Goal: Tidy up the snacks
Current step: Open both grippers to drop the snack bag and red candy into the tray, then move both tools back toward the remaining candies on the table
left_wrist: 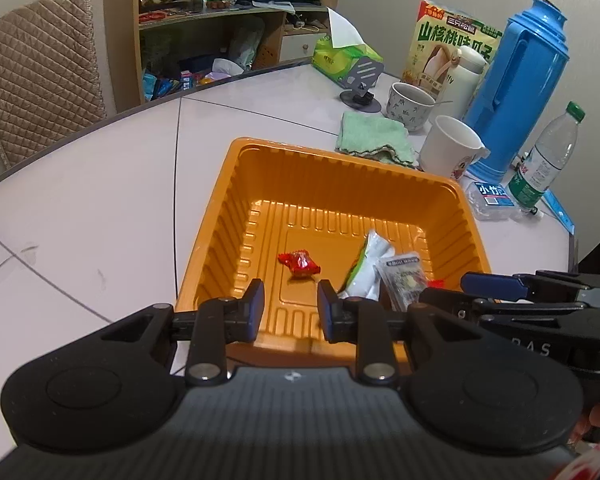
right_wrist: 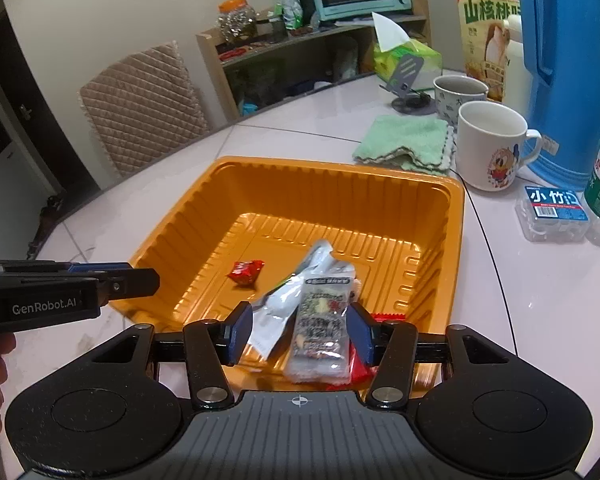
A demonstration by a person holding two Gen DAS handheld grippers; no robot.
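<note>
Orange tray [left_wrist: 236, 208] sat on the white desk [left_wrist: 100, 208], near its front edge. Inside the tray: a red candy [left_wrist: 299, 265] lay alone left of centre; a white-green packet [left_wrist: 366, 268] leaned across the floor toward the right; a clear nut packet [right_wrist: 322, 328] lay over its lower end; a red wrapper [right_wrist: 358, 368] showed partly beneath the nut packet at the near right corner.

Left gripper [left_wrist: 290, 308] hovered over the tray's near wall, fingers spread a little, nothing between them; the red candy lay just beyond their tips.

Right gripper [right_wrist: 300, 332] was above the near right corner, fingers spread wider. The nut packet appeared between them, but whether the pads touched it could not be told.

Behind the tray: green cloth [left_wrist: 374, 140], two mugs [left_wrist: 450, 150], blue flask [left_wrist: 520, 80], water bottle [left_wrist: 544, 160].
</note>
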